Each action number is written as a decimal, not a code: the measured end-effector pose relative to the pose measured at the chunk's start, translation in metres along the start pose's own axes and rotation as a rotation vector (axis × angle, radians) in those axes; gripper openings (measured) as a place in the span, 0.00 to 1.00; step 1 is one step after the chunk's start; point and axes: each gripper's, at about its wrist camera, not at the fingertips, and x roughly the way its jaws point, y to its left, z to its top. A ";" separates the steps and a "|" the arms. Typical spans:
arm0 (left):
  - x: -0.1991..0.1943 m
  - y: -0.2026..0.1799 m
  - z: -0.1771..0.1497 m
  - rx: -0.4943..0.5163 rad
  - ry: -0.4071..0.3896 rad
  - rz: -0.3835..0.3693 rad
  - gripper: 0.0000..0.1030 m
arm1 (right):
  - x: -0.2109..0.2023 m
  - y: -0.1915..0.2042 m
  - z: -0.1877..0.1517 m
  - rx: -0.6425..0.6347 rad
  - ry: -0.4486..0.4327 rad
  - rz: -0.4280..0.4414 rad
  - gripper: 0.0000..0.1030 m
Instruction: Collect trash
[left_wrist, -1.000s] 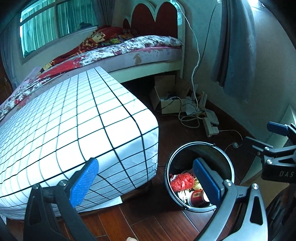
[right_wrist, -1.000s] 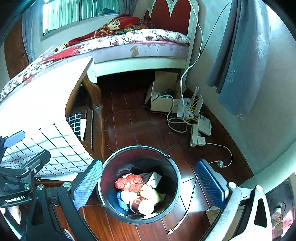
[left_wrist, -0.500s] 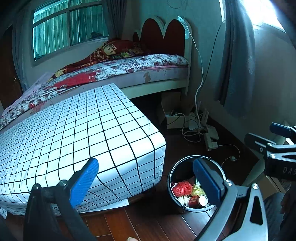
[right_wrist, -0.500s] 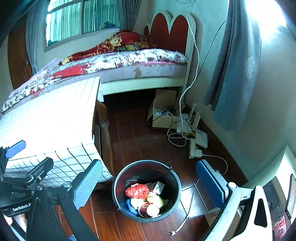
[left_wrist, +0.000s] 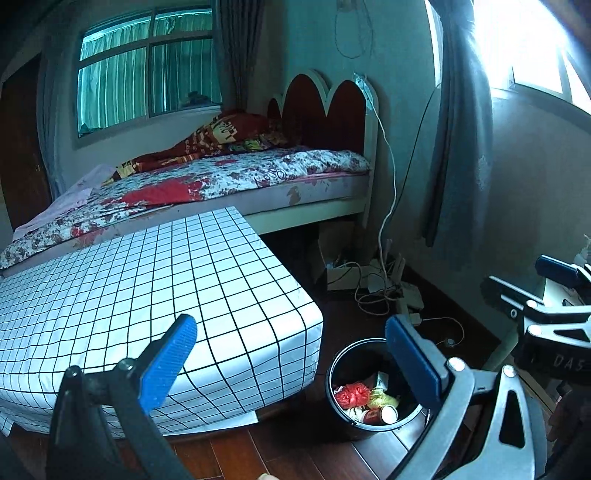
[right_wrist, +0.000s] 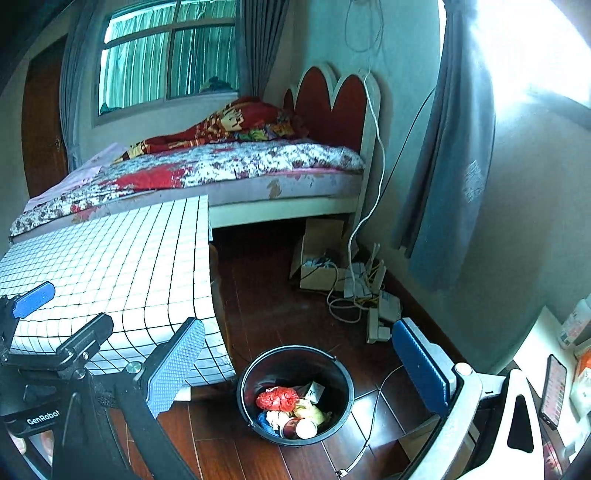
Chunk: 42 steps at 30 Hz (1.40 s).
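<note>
A black round bin stands on the dark wood floor beside a low table. It holds trash: a red crumpled bag, yellow scraps, a red can and a white paper piece. My left gripper is open and empty, high above the table's corner and the bin. My right gripper is open and empty, high above the bin. Each gripper shows at the edge of the other's view.
The low table with a white grid cloth fills the left. Behind it is a bed. A cardboard box, cables and power strips lie by the wall. A phone lies on a white surface at right.
Both grippers have risen and pulled back from the bin, which now looks smaller and lower. Both stay open and empty. The trash in the bin has not moved.
</note>
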 end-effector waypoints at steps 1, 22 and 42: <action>-0.004 0.001 0.000 -0.002 -0.007 -0.001 0.99 | -0.004 0.000 0.001 0.000 -0.005 0.001 0.99; -0.022 0.000 0.003 0.007 -0.066 -0.017 0.99 | -0.019 -0.009 0.005 0.018 -0.032 -0.010 0.99; -0.023 -0.003 0.004 0.028 -0.065 -0.008 0.99 | -0.018 -0.013 0.006 0.020 -0.029 -0.007 0.99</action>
